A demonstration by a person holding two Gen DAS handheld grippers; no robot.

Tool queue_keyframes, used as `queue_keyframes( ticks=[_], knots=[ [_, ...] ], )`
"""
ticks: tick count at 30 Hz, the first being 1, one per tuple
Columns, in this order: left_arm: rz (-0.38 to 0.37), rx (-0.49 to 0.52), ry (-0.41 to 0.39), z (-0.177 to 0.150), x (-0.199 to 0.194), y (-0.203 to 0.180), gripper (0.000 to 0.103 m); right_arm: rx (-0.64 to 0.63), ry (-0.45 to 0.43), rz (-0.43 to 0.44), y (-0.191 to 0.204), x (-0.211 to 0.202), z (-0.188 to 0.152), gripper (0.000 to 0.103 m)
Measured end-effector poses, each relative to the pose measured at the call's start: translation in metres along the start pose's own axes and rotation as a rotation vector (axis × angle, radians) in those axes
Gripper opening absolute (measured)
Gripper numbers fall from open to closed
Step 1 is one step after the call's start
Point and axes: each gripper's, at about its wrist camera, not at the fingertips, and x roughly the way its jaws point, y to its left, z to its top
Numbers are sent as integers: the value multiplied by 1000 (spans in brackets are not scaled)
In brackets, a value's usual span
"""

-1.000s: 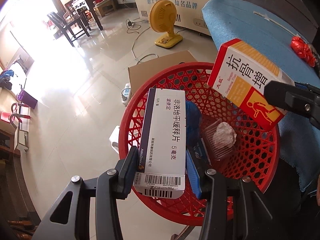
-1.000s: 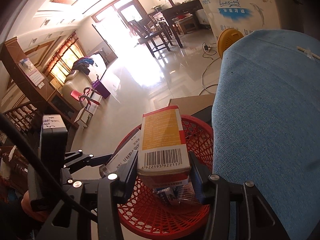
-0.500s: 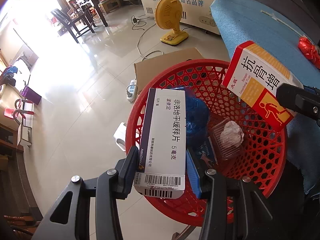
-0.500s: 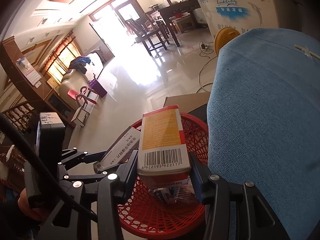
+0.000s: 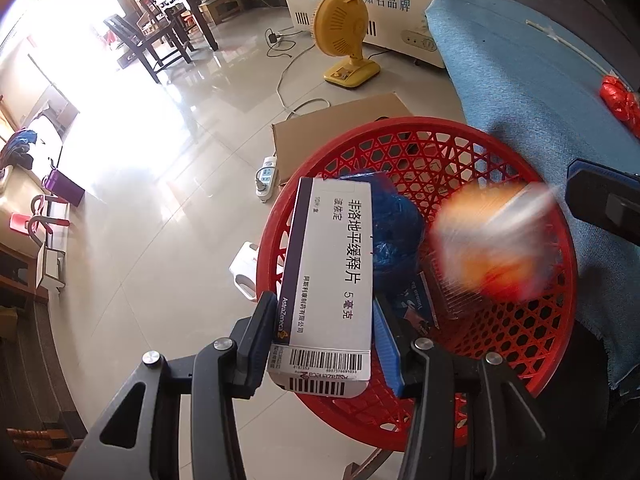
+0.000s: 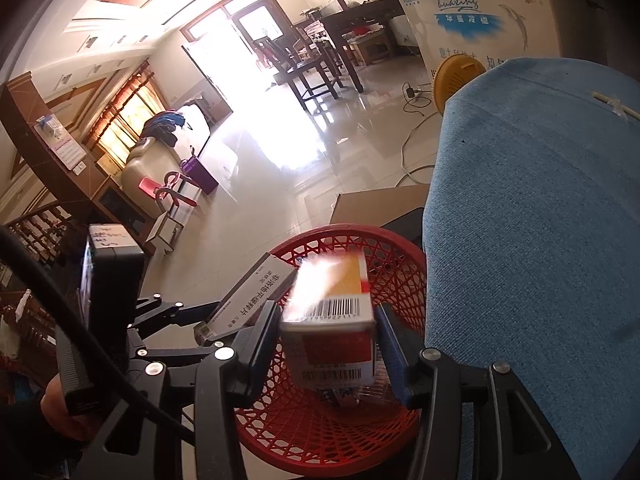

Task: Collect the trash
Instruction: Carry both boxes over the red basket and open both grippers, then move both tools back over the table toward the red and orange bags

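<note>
Orange box [image 6: 332, 312] now blurred, slipping from right gripper [image 6: 326, 344] whose jaws have just been opening, white box [image 5: 328, 280] clenched in left gripper [image 5: 324, 344] over red basket [image 5: 552, 340], blue bag [image 5: 396, 228] seen only from left wrist, bare floor [image 5: 180, 220] beyond rim.

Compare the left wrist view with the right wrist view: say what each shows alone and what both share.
Left wrist only: blue bag inside the basket, red wrapper on the blue cloth, white power strip on the floor.

Right wrist only: barcode end of the orange box, loose between the right hand-held gripper's just-opening jaws; the hand holding the left one.

Both: red basket, white medicine box clamped in the left hand-held gripper, yellow fan, blurred orange box.
</note>
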Motion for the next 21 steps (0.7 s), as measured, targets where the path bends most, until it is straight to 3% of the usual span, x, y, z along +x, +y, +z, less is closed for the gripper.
queue_keyframes(
  ticks=[18,21],
  knots=[
    [-32,-14,-18,5,-6,-1,49,16,-28,9,-3,-16,1,54],
    [-44,-19,-25,6,-9,-2,54,21,-38,16,-5,-20,2,54]
  ],
)
